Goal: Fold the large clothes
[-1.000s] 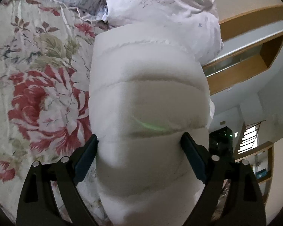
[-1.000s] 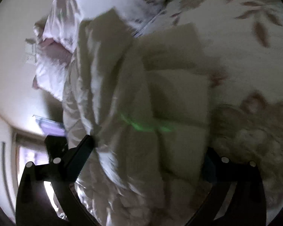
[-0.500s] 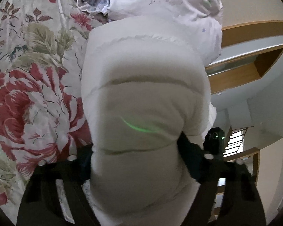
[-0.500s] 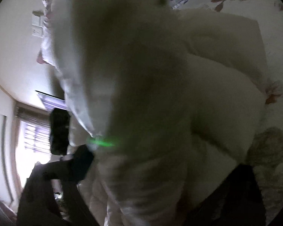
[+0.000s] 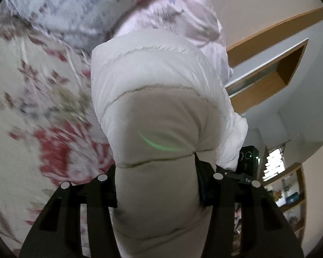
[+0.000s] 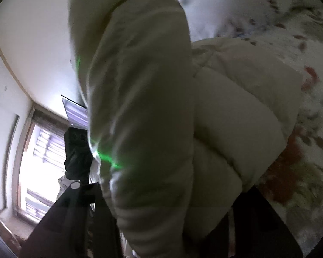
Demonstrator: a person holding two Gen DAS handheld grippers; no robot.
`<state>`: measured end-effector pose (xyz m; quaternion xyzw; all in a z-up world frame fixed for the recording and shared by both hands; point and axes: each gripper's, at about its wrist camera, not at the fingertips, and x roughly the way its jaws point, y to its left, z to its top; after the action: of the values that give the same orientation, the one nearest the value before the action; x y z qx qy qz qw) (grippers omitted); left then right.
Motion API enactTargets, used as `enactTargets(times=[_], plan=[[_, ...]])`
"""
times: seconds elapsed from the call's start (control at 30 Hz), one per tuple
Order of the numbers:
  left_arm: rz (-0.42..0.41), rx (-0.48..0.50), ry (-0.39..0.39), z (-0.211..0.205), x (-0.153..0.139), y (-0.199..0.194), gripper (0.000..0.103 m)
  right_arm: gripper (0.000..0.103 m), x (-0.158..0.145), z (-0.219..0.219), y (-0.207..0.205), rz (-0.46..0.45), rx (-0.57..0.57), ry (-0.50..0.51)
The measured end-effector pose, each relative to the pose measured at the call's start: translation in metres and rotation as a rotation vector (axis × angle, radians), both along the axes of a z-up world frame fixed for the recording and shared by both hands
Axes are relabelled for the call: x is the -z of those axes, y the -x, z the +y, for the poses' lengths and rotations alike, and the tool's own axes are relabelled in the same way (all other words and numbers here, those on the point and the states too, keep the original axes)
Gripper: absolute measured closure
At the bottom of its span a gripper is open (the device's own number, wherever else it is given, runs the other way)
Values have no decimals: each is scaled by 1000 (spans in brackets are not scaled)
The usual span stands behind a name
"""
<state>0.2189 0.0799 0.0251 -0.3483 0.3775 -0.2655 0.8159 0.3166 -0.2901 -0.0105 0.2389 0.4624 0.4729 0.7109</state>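
A: Start at the left gripper (image 5: 156,185). What have its fingers (image 5: 109,189) got?

B: They are closing on a puffy quilted band of the white down jacket (image 5: 159,99), which fills the gap; both pads already press into its sides.

A: And the right gripper (image 6: 172,219)?

B: Also closing, with jacket bulk packed between the fingers (image 6: 79,204). The right-hand finger is mostly buried in shadow under the padding.

A: Where does the jacket lie from there?

B: Straight ahead of both pairs of fingers, its long axis running away from them toward the pillows (image 5: 75,10) at the head of the bed (image 5: 32,118). In the right view a thick roll of it stands raised before the camera, the rest lying over the floral bedspread.

A: Which hand is nearer?

B: Neither, as far as I can tell; each holds its own part, so I judge the fold turns on carrying both forward along that axis.
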Motion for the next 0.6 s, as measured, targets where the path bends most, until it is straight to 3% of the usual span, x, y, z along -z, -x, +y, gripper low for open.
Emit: enactTargets(times=[0.33, 0.6], plan=[[45, -144, -113, 64, 12, -1, 52, 66, 7, 88, -11, -40, -30, 89], [105, -164, -225, 73, 39, -21, 45, 35, 32, 109, -11, 23, 72, 203]])
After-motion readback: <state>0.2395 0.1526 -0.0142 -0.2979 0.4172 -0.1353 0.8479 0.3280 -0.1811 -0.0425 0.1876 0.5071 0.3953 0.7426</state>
